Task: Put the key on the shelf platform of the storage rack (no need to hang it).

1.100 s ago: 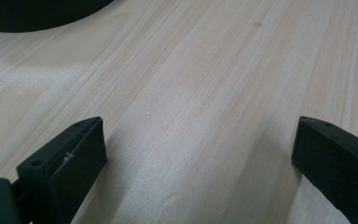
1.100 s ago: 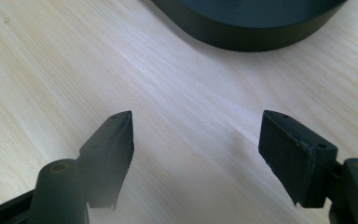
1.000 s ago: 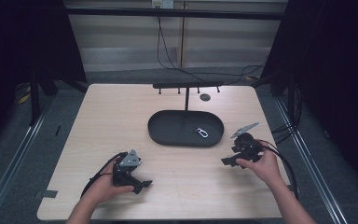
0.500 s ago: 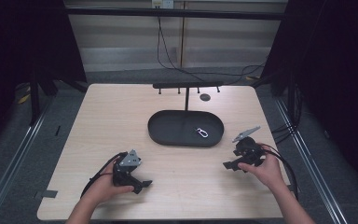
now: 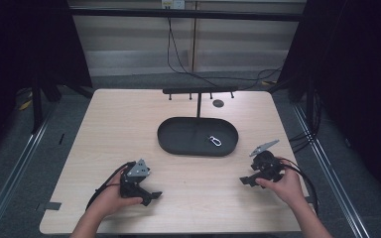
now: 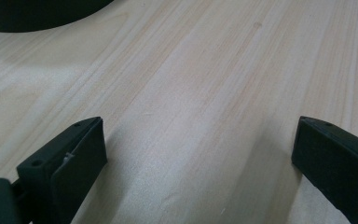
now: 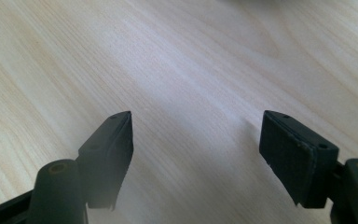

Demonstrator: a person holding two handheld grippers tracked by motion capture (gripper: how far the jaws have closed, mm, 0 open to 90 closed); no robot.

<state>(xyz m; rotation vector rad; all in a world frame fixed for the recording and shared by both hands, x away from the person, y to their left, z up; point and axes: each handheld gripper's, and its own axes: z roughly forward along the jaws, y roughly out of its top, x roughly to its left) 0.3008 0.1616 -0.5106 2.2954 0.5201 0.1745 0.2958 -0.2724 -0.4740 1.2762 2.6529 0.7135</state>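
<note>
While both jaws stand spread over bare wood, the left gripper [image 5: 146, 194] and right gripper [image 5: 248, 180] flank the black tray [image 5: 178, 144], probably holding a carabiner [image 5: 215, 141].

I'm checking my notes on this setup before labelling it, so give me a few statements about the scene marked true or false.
1. A small metal clip lies in the black oval tray. True.
2. The left tongs grip the clip. False: open, with bare table between the jaws.
3. The right tongs are open and hold nothing. True.
4. The tray sits at the table's near edge, between the hands. False: it lies farther back, near the black rack.
</note>
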